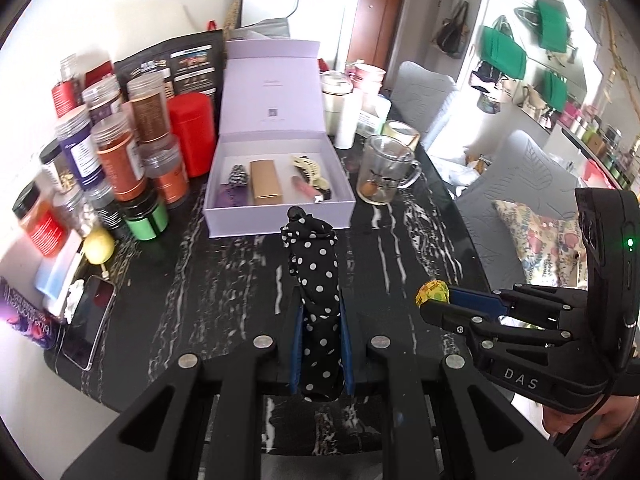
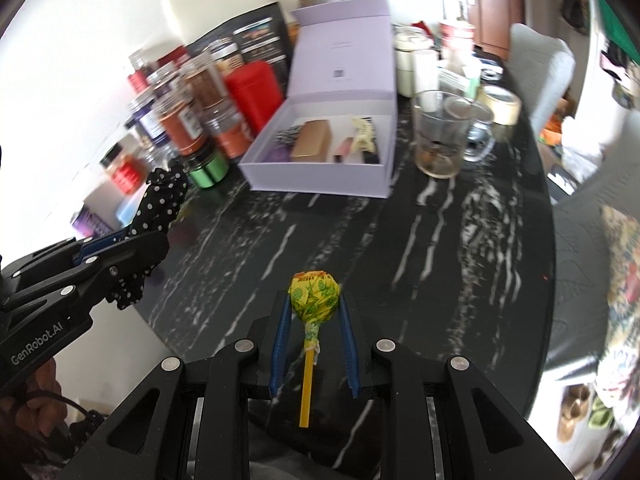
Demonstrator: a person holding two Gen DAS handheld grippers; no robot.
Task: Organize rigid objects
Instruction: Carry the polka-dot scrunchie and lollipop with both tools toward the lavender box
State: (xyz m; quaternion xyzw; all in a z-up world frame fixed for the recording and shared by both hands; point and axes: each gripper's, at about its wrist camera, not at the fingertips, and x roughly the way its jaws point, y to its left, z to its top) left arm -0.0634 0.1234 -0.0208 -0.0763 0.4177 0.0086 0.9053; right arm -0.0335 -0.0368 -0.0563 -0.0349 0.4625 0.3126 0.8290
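My left gripper (image 1: 320,312) is shut on a black scrunchie with white polka dots (image 1: 316,280), which sticks up between the blue pads above the dark marble table (image 1: 200,280). My right gripper (image 2: 314,300) is shut on a lollipop in a yellow wrapper (image 2: 314,294); its yellow stick (image 2: 307,384) runs back between the fingers. An open lilac box (image 1: 276,216) lies ahead of both, holding a gold case (image 1: 266,182), a cream hair claw (image 1: 308,170), a pink tube and a checked item. In the left wrist view the right gripper (image 1: 436,300) hovers at the right with the lollipop (image 1: 432,293).
Several spice jars (image 1: 116,160) and a red canister (image 1: 192,132) crowd the table's left. A glass mug (image 1: 384,176) and tape roll (image 1: 400,132) stand right of the box. A phone (image 1: 88,320) and lemon (image 1: 98,246) lie at the left edge. Grey chairs (image 1: 520,184) are to the right.
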